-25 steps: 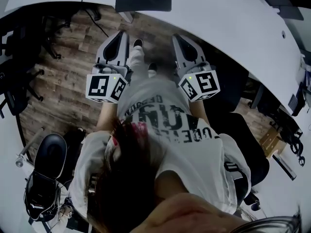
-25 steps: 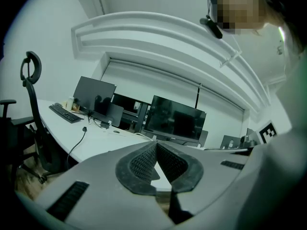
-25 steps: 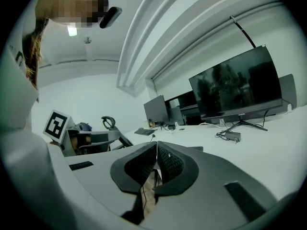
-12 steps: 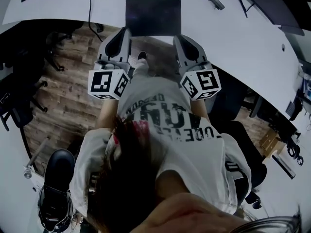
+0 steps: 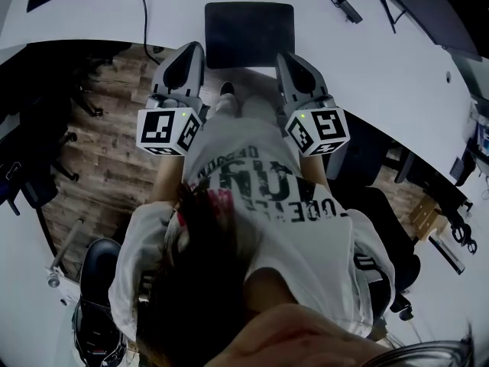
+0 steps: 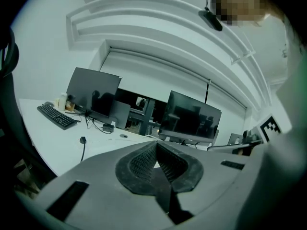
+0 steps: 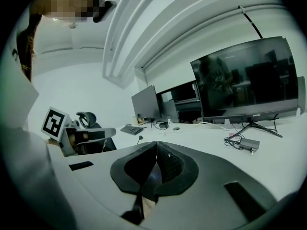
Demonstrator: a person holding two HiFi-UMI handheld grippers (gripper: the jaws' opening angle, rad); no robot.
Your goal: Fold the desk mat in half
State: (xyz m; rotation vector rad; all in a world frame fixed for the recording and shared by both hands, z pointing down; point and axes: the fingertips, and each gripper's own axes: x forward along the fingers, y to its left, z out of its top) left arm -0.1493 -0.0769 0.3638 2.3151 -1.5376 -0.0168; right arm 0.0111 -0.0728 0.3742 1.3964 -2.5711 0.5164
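At the near edge of the white worktop (image 5: 382, 60) the dark desk mat (image 5: 249, 33) lies flat and unfolded, its top plain. The left gripper (image 5: 191, 50) and the right gripper (image 5: 286, 56) flank its near corners, one at each side. From above I cannot tell whether either tip touches the mat.

Both grippers are clenched on nothing. In the left gripper view the ribbed pads (image 6: 144, 163) meet along a line. In the right gripper view the pads (image 7: 168, 164) come together at the tip the same way.

Far left of the mat a black cable (image 5: 142, 10) with a plug runs across the worktop, well apart from it. Far right lies a power adapter (image 5: 345, 8) among loose cords, also apart.

Farther back, the left gripper view shows a keyboard (image 6: 57, 116) and dark monitors (image 6: 189, 119). The right gripper view shows a large monitor (image 7: 249, 83) on a stand.

Below the worktop's near edge, the person's shoes (image 5: 227, 90) stand on the wooden floor (image 5: 114, 136) between the two grippers, and office chairs (image 5: 30, 167) crowd the left side.
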